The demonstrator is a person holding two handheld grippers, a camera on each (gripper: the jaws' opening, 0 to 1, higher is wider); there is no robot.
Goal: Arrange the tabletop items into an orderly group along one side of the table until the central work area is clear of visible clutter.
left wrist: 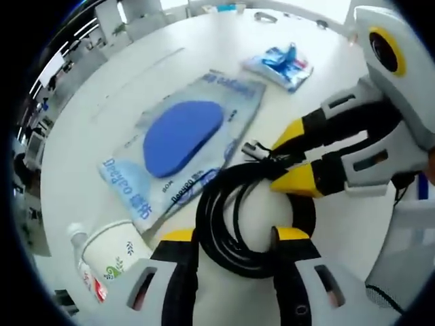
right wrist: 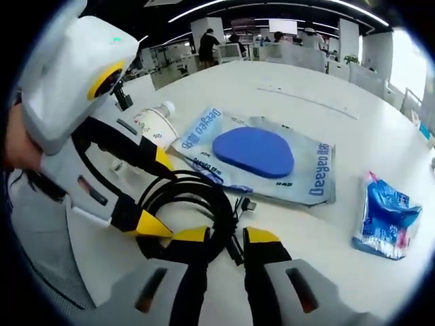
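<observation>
A black coiled cable [left wrist: 212,221] [right wrist: 197,187] lies on the white table [left wrist: 170,61] [right wrist: 326,88] close in front of me. My left gripper [left wrist: 235,235] [right wrist: 158,192] is open, with one side of the coil between its yellow-tipped jaws. From the opposite side my right gripper [right wrist: 226,236] [left wrist: 282,163] is shut on the cable where its plug ends stick out. Just past the coil lies a clear package with a blue oval pad [left wrist: 183,136] [right wrist: 253,151], flat on the table.
A blue-and-white packet [left wrist: 282,64] [right wrist: 384,217] lies beyond the package. A paper cup with a leaf print [left wrist: 112,251] [right wrist: 155,125] stands beside a lying bottle [left wrist: 77,236] [right wrist: 165,107]. Small items [left wrist: 266,16] sit at the table's far edge. People stand far back.
</observation>
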